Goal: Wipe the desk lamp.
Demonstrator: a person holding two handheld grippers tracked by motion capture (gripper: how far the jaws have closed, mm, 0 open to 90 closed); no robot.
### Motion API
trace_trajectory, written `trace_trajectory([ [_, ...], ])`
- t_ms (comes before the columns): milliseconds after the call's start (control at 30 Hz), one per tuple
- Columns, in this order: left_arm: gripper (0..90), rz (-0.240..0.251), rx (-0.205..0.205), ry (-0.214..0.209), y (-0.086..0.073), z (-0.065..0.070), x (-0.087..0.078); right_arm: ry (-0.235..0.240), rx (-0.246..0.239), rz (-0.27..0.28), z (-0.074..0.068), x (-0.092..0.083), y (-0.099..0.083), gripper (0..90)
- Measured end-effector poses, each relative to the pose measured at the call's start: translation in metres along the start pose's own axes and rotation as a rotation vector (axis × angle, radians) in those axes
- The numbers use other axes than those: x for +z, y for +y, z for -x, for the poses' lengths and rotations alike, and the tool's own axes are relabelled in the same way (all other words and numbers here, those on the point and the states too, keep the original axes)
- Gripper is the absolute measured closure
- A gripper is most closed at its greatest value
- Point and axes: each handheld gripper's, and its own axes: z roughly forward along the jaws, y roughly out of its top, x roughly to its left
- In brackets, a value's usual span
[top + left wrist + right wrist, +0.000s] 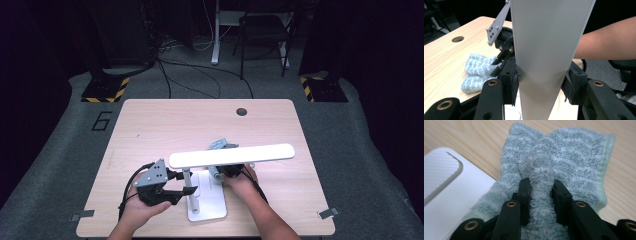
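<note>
A white desk lamp stands at the table's near edge, with a flat base (210, 204), a stem (187, 176) and a long head bar (232, 155). My left gripper (189, 191) is shut on the stem, and its pads press both sides of the pale upright (541, 50). A fluffy blue-green cloth (218, 145) lies just beyond the base. My right gripper (226, 170) is partly under the head bar. It is shut on a bunched ridge of the cloth (574, 157), which fills the gap at the gripper (541, 187). The lamp's base (446, 195) lies to its left.
A round cable hole (242, 111) sits near the table's far edge. Beyond the table, cables, a chair (265, 30) and stand feet with yellow-black stripes (105, 90) are on the floor. A bare forearm (604, 40) crosses behind the lamp stem.
</note>
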Motion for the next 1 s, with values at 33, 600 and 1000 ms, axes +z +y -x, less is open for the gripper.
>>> trace_trajectory([
  [33, 53.0, 0.000, 0.002, 0.001, 0.000, 0.000, 0.000, 0.005, 0.010, 0.008, 0.002, -0.003, 0.001, 71.1],
  [600, 52.8, 0.009, -0.013, 0.053, 0.001, -0.027, 0.004, -0.012, 0.131, 0.099, 0.018, -0.016, 0.000, 69.6],
  [1000, 52.9, 0.030, -0.027, 0.047, -0.002, -0.035, 0.003, -0.043, 0.103, 0.064, 0.012, 0.017, -0.004, 68.2],
])
